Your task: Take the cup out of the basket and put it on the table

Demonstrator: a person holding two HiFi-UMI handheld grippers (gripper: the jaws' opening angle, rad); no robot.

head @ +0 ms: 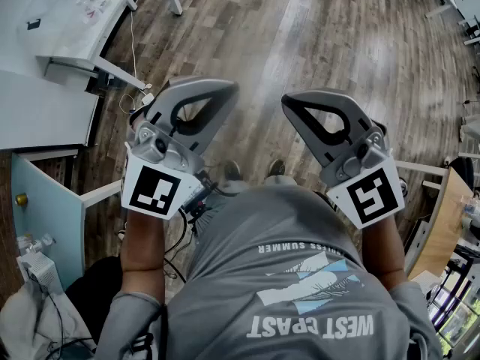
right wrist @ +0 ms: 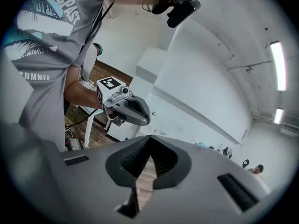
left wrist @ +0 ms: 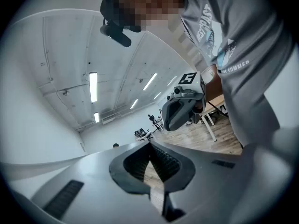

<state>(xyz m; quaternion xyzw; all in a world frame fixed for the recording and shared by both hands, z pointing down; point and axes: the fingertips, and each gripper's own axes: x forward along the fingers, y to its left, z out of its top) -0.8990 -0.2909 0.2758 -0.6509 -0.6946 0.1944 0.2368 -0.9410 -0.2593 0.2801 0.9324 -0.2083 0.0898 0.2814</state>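
I hold both tools level in front of my grey T-shirt, side by side over the wooden floor. The left tongs are closed with nothing between them, and the right tongs are closed and empty too. Neither the cup nor the basket shows in any view, so I cannot say which way the cup lies from either tool, how it stands, or which hand is nearer. The only furniture I can place is a white bench ahead and to the left of the T-shirt. My guess is I must turn and find the basket first.
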